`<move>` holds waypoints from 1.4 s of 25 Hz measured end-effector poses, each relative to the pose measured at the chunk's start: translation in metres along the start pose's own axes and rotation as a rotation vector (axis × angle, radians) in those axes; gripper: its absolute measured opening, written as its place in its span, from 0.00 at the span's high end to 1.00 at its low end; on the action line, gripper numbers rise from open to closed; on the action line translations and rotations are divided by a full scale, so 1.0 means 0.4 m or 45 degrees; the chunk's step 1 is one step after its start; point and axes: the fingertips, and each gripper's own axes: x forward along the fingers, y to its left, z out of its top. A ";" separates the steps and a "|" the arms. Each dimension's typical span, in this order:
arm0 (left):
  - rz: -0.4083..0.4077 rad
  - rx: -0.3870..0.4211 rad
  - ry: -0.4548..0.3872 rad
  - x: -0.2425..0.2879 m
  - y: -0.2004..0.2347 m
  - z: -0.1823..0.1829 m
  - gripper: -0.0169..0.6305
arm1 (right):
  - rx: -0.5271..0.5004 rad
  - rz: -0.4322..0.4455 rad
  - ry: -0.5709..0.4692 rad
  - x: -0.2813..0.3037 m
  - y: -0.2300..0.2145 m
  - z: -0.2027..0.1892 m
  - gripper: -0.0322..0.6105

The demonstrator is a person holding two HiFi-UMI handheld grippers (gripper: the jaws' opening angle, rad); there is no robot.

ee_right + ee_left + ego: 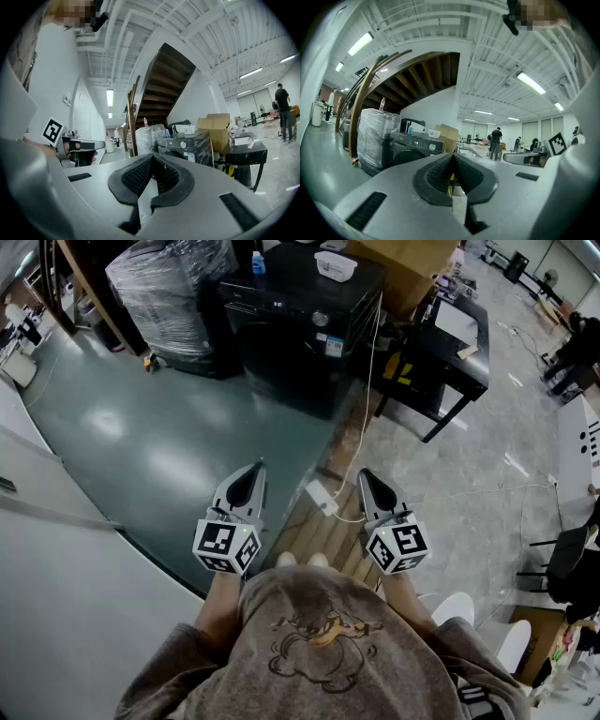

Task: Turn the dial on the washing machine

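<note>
At the upper left of the head view stands a wrapped bundle (pixel 173 282), clear of my path. Low and left of centre I hold my left tool (pixel 255 474) close to my body, nearly level, clenched with nothing between its pads. It looks out over the floor at the washer rather than touching anything, so I judge I hold it there only to keep it out of the way.

The washer (pixel 300 329) sits at upper centre, well apart from both tools. Its dial (pixel 321 318) is the pale round knob on the front panel, facing me. A bottle (pixel 258 261) and a white tub (pixel 336 265) rest on its lid, away from the panel, so they should not hinder the turn.

Right of centre my right tool (pixel 367 476) mirrors the left: also clenched and empty, aimed at the washer. I reckon I haven't begun the approach, and whichever tool takes the dial has to open first.

A dark desk (pixel 455 348) stands just right of the washer at upper right.
</note>
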 end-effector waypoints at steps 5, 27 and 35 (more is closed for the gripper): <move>-0.008 0.003 -0.012 0.037 -0.015 -0.007 0.99 | 0.017 0.034 -0.015 0.015 -0.021 -0.008 0.95; -0.050 0.047 -0.013 0.375 0.224 0.096 0.99 | 0.041 -0.011 0.016 0.402 -0.152 0.022 0.95; -0.224 0.063 0.046 0.608 0.415 0.234 0.99 | 0.085 -0.191 0.013 0.679 -0.169 0.125 0.95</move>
